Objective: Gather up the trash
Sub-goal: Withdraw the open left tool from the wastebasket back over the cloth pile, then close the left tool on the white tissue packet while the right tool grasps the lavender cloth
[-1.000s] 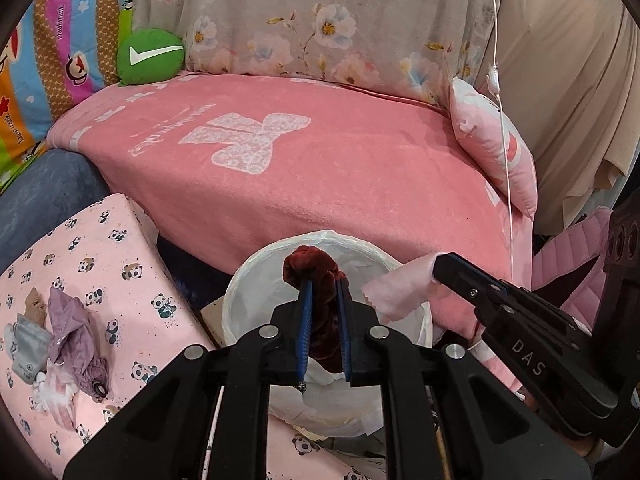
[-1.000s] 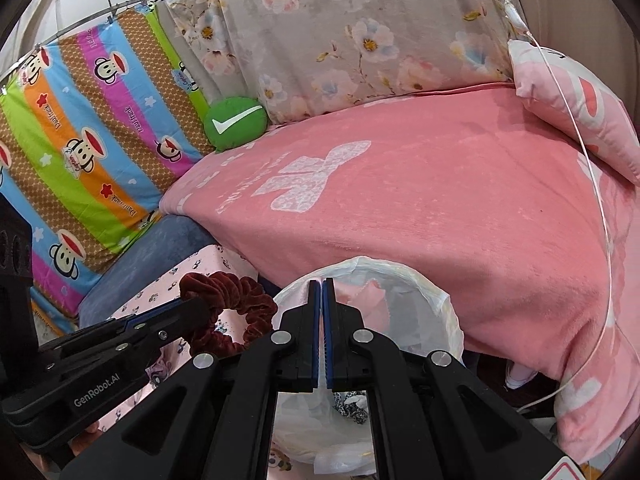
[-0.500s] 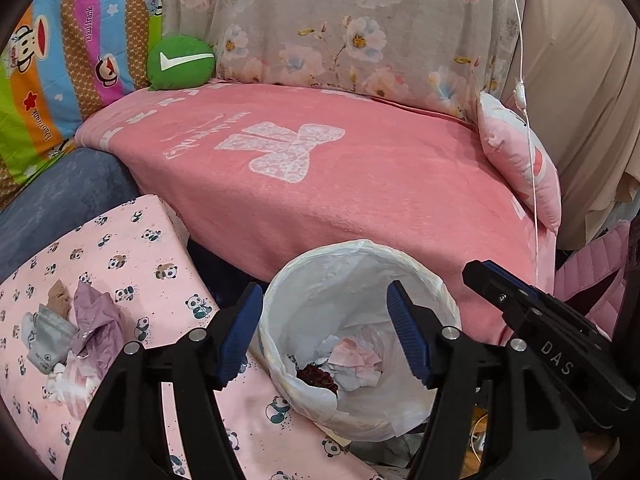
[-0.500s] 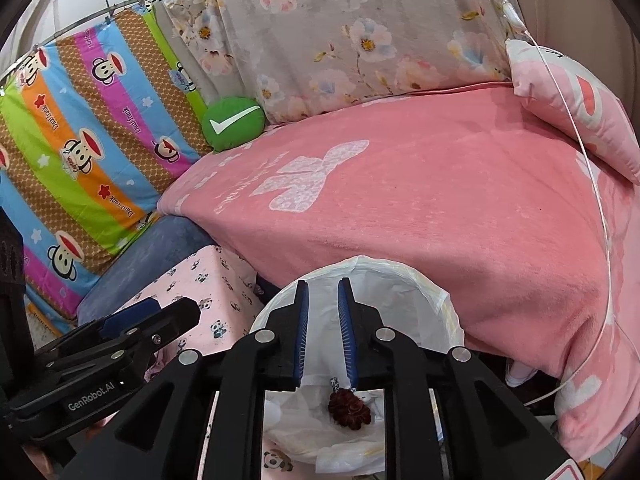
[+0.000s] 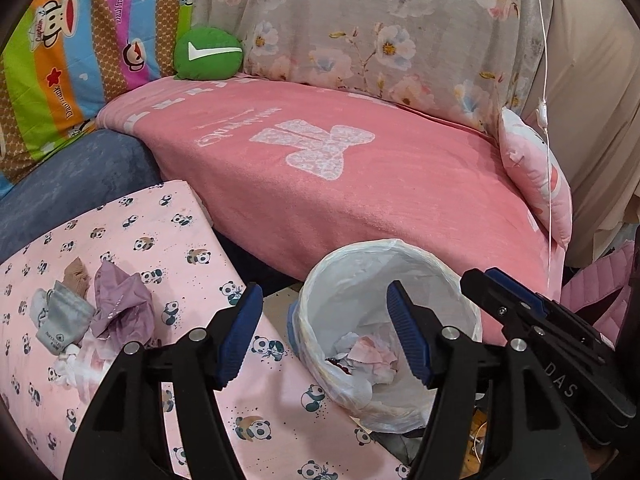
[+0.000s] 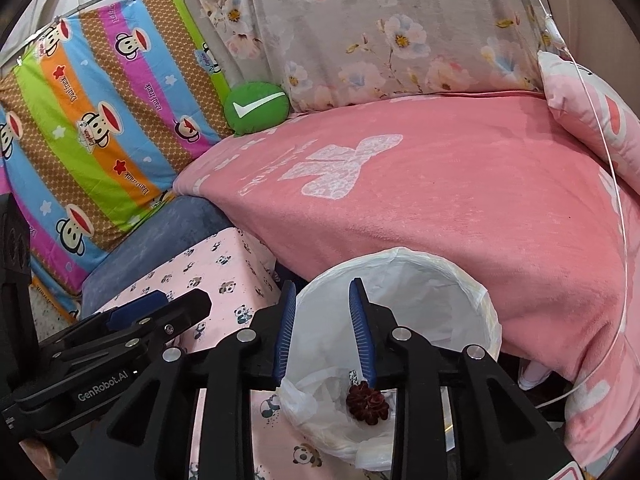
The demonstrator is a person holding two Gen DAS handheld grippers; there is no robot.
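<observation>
Both the left tongs point(image 5: 324, 334) and the right tongs point(image 6: 322, 330) hang released and empty above the lined bin point(image 5: 352, 252), whose mouth tilts to catch drops (the dark red scrunchie point(image 6: 367, 403) lies inside), while crumpled scraps point(image 5: 120, 304) wait left of the bin on the panda-print bench point(image 5: 168, 216).

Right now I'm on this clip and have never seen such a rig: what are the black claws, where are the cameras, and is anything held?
The black claws are two handheld grippers, one in each of a person's hands. Each picture comes from a fisheye camera on a gripper, looking along its fingers. The left gripper is open and empty; so is the right gripper. Both hover at a bin lined with a white bag. Inside lie crumpled tissues and a dark red scrunchie. On the panda-print surface remains a pile of crumpled scraps.
</observation>
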